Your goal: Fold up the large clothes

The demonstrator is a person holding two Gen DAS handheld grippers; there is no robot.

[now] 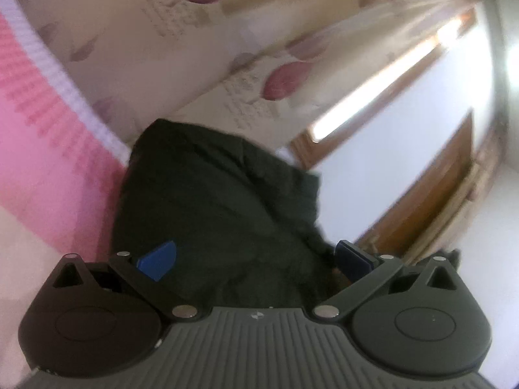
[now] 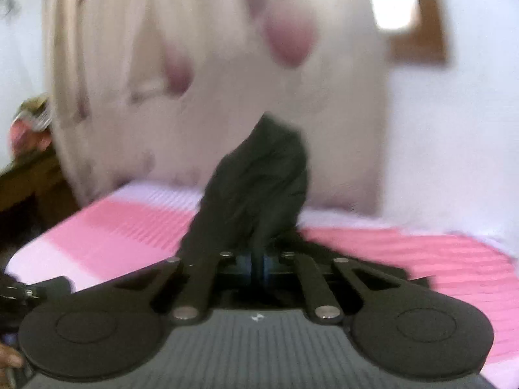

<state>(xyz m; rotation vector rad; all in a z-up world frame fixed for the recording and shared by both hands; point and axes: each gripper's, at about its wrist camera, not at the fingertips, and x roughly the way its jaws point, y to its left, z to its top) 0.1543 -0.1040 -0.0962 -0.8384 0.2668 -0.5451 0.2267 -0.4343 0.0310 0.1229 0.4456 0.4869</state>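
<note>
A: Why is the dark garment (image 2: 259,188) bunched upward?

B: The right gripper (image 2: 258,265) is clamped tight on a pinch of it, lifting it above the pink striped bed (image 2: 421,259).

A: And the left gripper (image 1: 256,259)?

B: Jaws spread wide, cloth between its fingers (image 1: 159,259), probably ready to take hold.

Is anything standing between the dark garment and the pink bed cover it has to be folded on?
Nothing visible. The right tool is shut on the dark garment, which hangs straight over the pink bed cover. The left tool stands open around it.
</note>
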